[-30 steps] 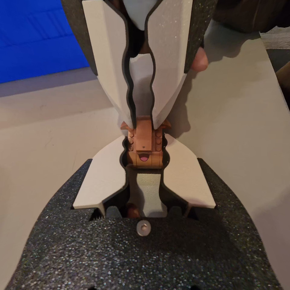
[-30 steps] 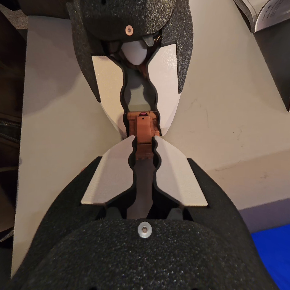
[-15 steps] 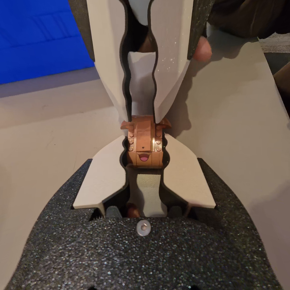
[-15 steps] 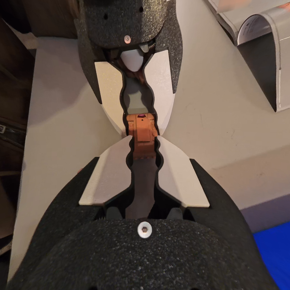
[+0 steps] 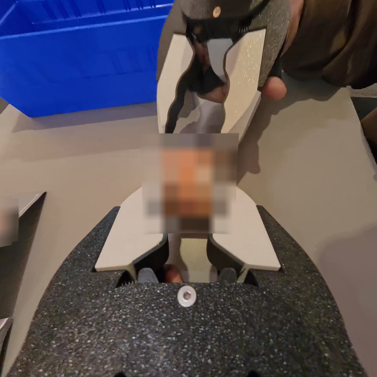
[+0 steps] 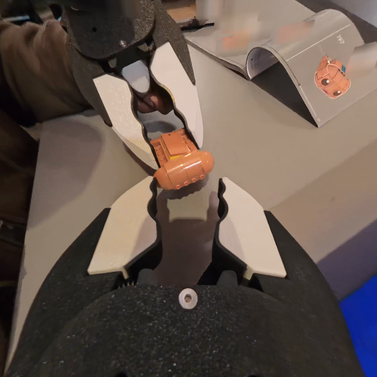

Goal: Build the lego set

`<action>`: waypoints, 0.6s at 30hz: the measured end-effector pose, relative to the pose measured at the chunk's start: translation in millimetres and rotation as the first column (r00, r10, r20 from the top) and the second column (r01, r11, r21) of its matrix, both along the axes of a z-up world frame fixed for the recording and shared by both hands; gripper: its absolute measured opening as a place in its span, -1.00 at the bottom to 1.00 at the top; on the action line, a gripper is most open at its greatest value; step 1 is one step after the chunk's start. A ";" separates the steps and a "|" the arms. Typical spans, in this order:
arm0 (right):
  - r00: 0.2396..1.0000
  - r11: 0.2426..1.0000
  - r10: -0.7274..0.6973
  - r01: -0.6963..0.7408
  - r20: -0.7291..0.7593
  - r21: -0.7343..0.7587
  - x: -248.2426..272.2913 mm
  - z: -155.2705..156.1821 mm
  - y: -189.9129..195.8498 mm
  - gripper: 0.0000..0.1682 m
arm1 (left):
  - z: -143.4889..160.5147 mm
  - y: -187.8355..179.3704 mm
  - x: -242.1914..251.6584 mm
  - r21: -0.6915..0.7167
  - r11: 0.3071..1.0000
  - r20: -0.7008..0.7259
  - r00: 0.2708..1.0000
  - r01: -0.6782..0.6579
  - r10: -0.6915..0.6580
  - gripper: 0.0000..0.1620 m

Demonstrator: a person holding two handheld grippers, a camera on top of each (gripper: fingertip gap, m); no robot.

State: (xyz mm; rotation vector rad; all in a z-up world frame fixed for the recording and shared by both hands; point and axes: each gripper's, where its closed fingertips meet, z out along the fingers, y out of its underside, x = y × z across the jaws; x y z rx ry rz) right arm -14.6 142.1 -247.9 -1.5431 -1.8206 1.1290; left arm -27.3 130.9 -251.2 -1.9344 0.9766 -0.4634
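Observation:
A brown-orange lego build (image 6: 183, 165) with a rounded end and studded sides hangs a little above the beige table (image 6: 265, 163). My left gripper (image 6: 175, 146) is shut on its studded part, one finger (image 6: 130, 130) on each side. In the left wrist view a mosaic patch covers the build (image 5: 187, 179) and my left fingertips. My right gripper (image 6: 187, 180) is open wide just in front of the rounded end. Its pads do not press on the build. It also shows in the left wrist view (image 5: 202, 130), open and drawn back.
An open instruction booklet (image 6: 306, 61) lies at the far right of the table; its corner shows in the left wrist view (image 5: 30, 202). A blue bin (image 5: 77, 57) stands behind the table. A person's thumb (image 5: 273, 89) and brown sleeve (image 5: 336, 40) are on the right gripper. Left and right tips are no more than a few centimetres apart.
My right gripper opened, let go of the build's end and drew back. My left gripper kept its hold, and the build now sits turned in the right wrist view.

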 end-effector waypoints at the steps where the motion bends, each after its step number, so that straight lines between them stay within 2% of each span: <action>1: 1.000 1.000 -0.007 0.007 -0.006 -0.015 -0.7 -1.2 -0.7 -0.27 | 2.7 -0.7 -1.2 0.007 1.000 0.010 1.000 0.001 -0.001 -0.49; 5: 0.997 0.999 0.012 -0.015 -0.077 -0.044 -8.0 4.0 -10.5 -0.10 | 12.8 -3.0 -3.1 0.003 1.000 0.087 0.996 0.005 -0.005 -0.49; 11: 0.974 0.989 -0.017 -0.017 -0.225 -0.148 -19.8 15.3 -26.4 -0.11 | 36.4 -2.7 -6.0 0.013 1.000 0.201 0.980 -0.017 0.014 -0.49; 14: 0.946 0.985 -0.047 -0.008 -0.319 -0.170 -20.8 29.5 -23.9 -0.12 | 36.4 -3.3 -9.6 0.008 0.999 0.164 0.986 -0.033 0.031 -0.49; 18: 0.940 0.981 -0.026 -0.041 -0.340 -0.187 -20.7 32.6 -24.0 -0.06 | 34.0 -8.8 -8.3 0.000 1.000 0.137 0.991 0.001 -0.001 -0.49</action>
